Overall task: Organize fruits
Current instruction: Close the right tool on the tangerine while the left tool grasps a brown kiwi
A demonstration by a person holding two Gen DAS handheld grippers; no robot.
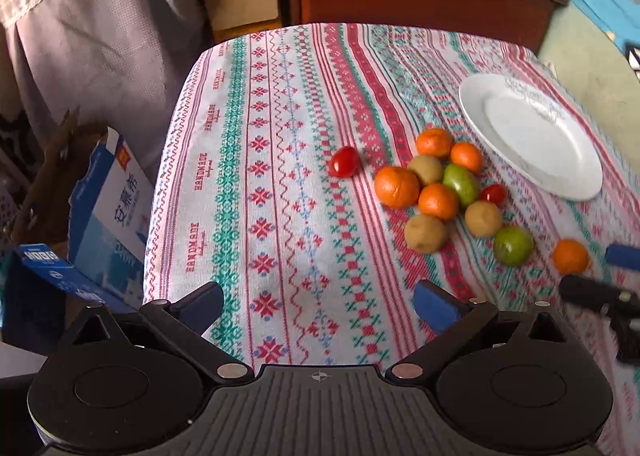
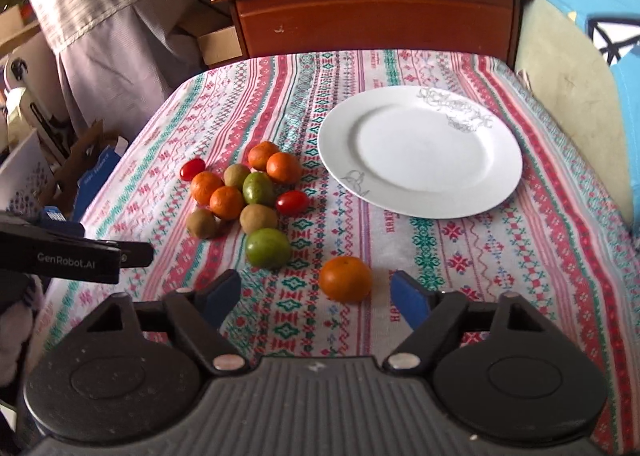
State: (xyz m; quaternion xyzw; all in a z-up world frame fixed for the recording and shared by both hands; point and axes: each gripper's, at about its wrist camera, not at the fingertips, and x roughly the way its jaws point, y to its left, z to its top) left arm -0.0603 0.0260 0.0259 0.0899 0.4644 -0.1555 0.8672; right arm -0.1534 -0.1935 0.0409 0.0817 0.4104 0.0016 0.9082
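Observation:
A pile of fruit lies on the patterned tablecloth: several oranges, brown kiwis, two green fruits and two cherry tomatoes. One orange lies apart, just in front of my open right gripper, between its jaws' line but not touched. A white plate sits empty at the right. My left gripper is open and empty over bare cloth, left of the pile. The lone orange and the plate also show in the left wrist view.
A wooden cabinet stands behind the table. Cardboard boxes stand on the floor at the left. A blue cloth lies on a cushion at the right. The table's left edge drops off near the left gripper.

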